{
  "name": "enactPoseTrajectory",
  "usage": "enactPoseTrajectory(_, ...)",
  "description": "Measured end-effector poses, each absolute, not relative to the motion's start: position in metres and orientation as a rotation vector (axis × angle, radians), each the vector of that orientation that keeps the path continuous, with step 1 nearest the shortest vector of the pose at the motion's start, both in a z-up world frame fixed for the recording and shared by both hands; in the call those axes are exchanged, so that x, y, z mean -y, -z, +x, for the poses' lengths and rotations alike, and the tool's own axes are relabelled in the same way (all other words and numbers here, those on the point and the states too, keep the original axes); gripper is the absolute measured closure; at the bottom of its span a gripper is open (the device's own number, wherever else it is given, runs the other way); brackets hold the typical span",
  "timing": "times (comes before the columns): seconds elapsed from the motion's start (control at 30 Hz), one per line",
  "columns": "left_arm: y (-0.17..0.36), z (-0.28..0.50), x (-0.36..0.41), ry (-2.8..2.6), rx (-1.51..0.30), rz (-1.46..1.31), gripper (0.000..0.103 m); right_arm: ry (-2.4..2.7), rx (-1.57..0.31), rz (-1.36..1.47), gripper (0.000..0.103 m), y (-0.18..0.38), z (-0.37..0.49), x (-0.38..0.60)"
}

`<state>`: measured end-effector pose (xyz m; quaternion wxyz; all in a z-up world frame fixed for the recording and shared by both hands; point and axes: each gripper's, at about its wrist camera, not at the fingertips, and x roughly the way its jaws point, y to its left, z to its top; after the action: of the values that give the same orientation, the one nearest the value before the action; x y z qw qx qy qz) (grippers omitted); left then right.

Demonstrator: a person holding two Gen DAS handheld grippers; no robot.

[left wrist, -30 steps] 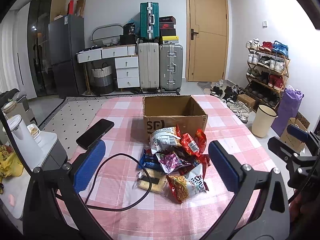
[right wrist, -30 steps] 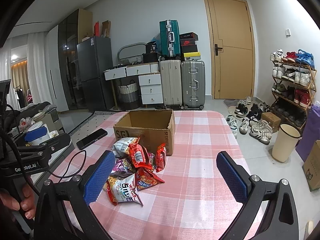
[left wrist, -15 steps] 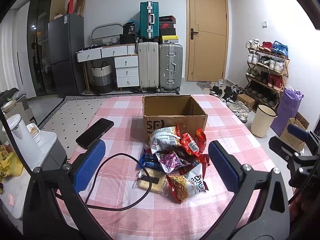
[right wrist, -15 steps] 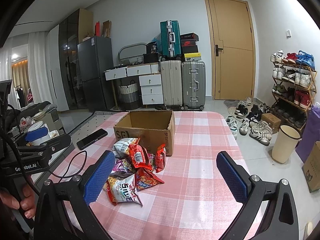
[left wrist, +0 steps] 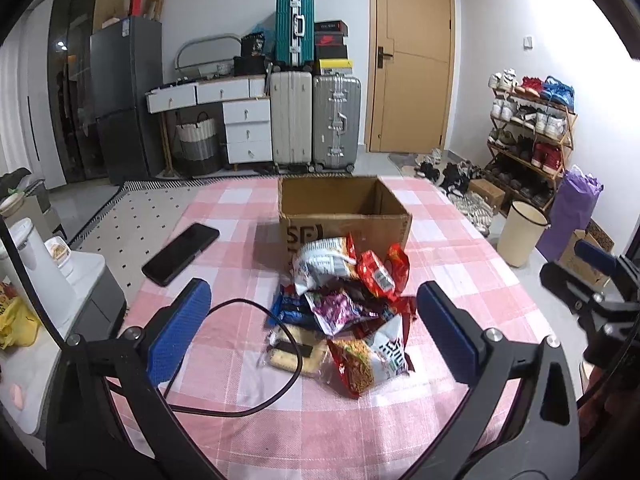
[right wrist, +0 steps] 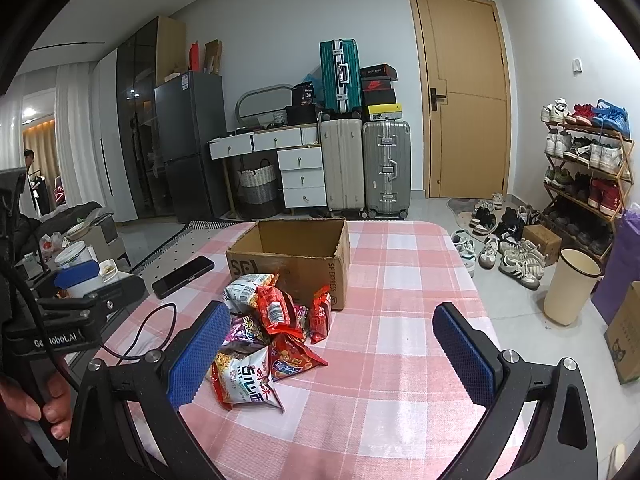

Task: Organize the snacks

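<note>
A pile of snack packets (left wrist: pixel 344 304) lies on the pink checked tablecloth in front of an open, empty cardboard box (left wrist: pixel 344 210). The pile also shows in the right wrist view (right wrist: pixel 272 328), with the box (right wrist: pixel 292 256) behind it. My left gripper (left wrist: pixel 314 328) is open and empty, held above the near side of the pile. My right gripper (right wrist: pixel 332 350) is open and empty, to the right of the pile. The left gripper shows at the left edge of the right wrist view (right wrist: pixel 76 304).
A black phone (left wrist: pixel 180 254) lies on the table left of the box. A black cable (left wrist: pixel 256 360) loops across the cloth to the pile. Beyond the table stand suitcases (left wrist: pixel 316 120), drawers, a shoe rack (left wrist: pixel 528 136) and a bin (left wrist: pixel 520 236).
</note>
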<state>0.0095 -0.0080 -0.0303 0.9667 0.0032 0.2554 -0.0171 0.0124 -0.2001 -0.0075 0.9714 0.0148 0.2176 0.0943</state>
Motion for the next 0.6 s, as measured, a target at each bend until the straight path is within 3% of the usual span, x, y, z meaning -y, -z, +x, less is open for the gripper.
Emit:
enactPoseTrajectory(0.33,0.089,0.037,0.009,0.145,-0.749,0.017,0.001,-0.175,-0.480,0.041,0.000,0.025,0.019,0.211)
enactPoseTrajectory(0.6,0.126,0.058,0.035,0.217,-0.793,-0.050,0.001,-0.167,-0.523,0.048,0.000,0.049,0.030,0.219)
